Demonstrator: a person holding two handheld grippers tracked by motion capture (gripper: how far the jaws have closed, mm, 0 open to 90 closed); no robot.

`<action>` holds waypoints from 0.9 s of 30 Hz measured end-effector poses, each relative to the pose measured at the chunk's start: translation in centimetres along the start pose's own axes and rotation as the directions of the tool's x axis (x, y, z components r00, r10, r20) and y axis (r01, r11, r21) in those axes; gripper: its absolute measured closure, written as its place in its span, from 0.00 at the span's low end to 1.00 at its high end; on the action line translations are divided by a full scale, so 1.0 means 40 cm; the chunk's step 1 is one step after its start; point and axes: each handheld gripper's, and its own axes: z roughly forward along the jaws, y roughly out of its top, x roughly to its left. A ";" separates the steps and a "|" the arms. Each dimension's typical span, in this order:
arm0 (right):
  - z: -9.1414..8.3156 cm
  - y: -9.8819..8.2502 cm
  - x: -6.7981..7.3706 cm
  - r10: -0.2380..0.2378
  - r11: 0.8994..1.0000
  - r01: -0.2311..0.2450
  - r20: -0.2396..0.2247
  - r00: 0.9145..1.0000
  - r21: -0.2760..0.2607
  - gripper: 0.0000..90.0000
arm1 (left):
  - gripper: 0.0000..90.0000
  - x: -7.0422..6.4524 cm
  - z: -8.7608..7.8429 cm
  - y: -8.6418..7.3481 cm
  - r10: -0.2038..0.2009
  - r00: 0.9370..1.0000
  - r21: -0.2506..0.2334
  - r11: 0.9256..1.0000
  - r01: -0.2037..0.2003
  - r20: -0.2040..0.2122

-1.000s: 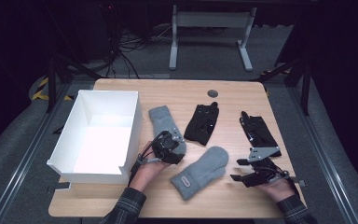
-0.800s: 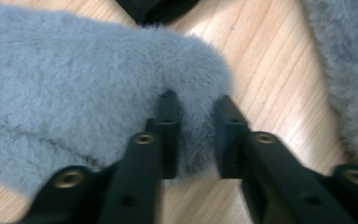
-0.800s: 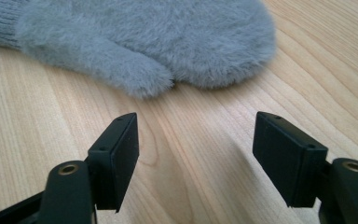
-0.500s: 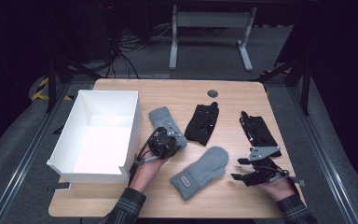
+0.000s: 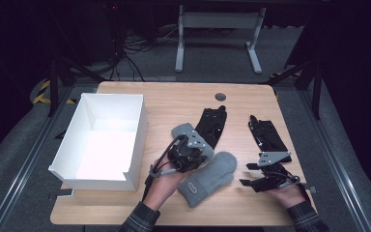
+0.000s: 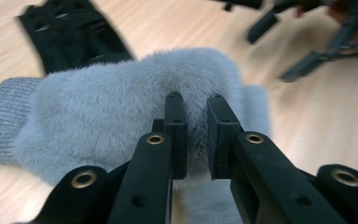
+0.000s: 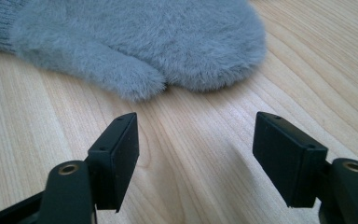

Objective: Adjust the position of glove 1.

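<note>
Two fluffy grey mittens lie mid-table. My left gripper [image 5: 199, 153] [image 6: 195, 100] is shut on the fur of the upper mitten [image 5: 182, 131] [image 6: 98, 112], whose knit cuff points left in the left gripper view. The second mitten [image 5: 211, 175] [image 7: 144, 42] lies just beside and partly under it, thumb toward my right gripper. The right gripper [image 5: 246, 175] [image 7: 196, 126] hovers low over bare wood a little right of that mitten, jaws wide apart with nothing between them.
An open white box [image 5: 107, 112] stands at the table's left. Two black gloves [image 5: 213, 124] [image 5: 269, 135] lie flat behind the mittens, the right one just beyond my right gripper. A round grommet [image 5: 220, 96] sits near the far edge.
My left gripper has shifted right with the upper mitten pinched in it, bringing it against the second mitten. The right gripper has stayed put.
</note>
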 end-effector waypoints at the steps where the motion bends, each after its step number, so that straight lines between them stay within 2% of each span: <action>1: 0.000 0.000 0.000 -0.001 1.000 0.001 0.000 1.000 -0.001 0.36 | 0.90 -0.012 0.005 0.003 0.009 1.000 0.001 1.000 -0.009 0.011; 5: -0.002 0.000 -0.001 0.000 1.000 0.000 0.003 1.000 -0.002 0.36 | 0.87 -0.038 0.027 0.007 0.055 0.997 0.026 0.998 -0.057 0.052; 7: -0.005 0.001 -0.001 0.000 1.000 0.000 0.007 1.000 -0.009 0.36 | 0.81 -0.044 0.042 0.004 0.072 0.995 0.037 0.997 -0.075 0.068; 10: -0.009 0.006 -0.001 0.001 1.000 -0.001 0.005 1.000 -0.024 0.36 | 0.70 -0.037 0.043 0.003 0.077 0.994 0.027 0.996 -0.079 0.079; 12: -0.014 0.013 0.003 -0.004 0.999 0.004 0.004 1.000 -0.040 0.36 | 0.66 -0.024 0.033 0.005 0.071 0.995 0.015 0.997 -0.072 0.069; 16: -0.022 0.044 0.017 -0.005 0.997 0.004 -0.010 1.000 -0.077 0.38 | 0.64 0.019 0.011 0.009 0.040 0.999 -0.008 0.999 -0.039 0.019; 18: -0.023 0.064 0.027 -0.017 0.995 0.015 -0.016 1.000 -0.098 0.40 | 0.63 0.054 0.005 0.012 0.012 1.000 -0.029 1.000 -0.012 -0.013; 19: -0.023 0.064 0.027 -0.017 0.995 0.015 -0.016 1.000 -0.098 0.40 | 0.62 0.054 0.005 0.012 0.012 1.000 -0.029 1.000 -0.012 -0.013; 20: -0.024 0.081 0.035 -0.017 0.994 0.013 -0.028 0.999 -0.112 0.40 | 0.62 0.080 0.003 0.014 -0.010 0.999 -0.037 0.999 0.008 -0.035; 23: -0.025 0.128 0.064 -0.039 0.989 0.030 -0.056 0.998 -0.148 0.42 | 0.60 0.143 0.011 0.016 -0.063 0.996 -0.045 0.997 0.060 -0.064; 26: -0.012 0.164 0.088 -0.056 0.987 0.042 -0.090 0.994 -0.157 0.42 | 0.58 0.199 0.036 0.016 -0.096 0.989 -0.025 0.995 0.094 -0.108; 27: -0.002 0.175 0.097 -0.067 0.987 0.053 -0.091 0.994 -0.149 0.42 | 0.58 0.199 0.036 0.016 -0.096 0.989 -0.025 0.995 0.094 -0.108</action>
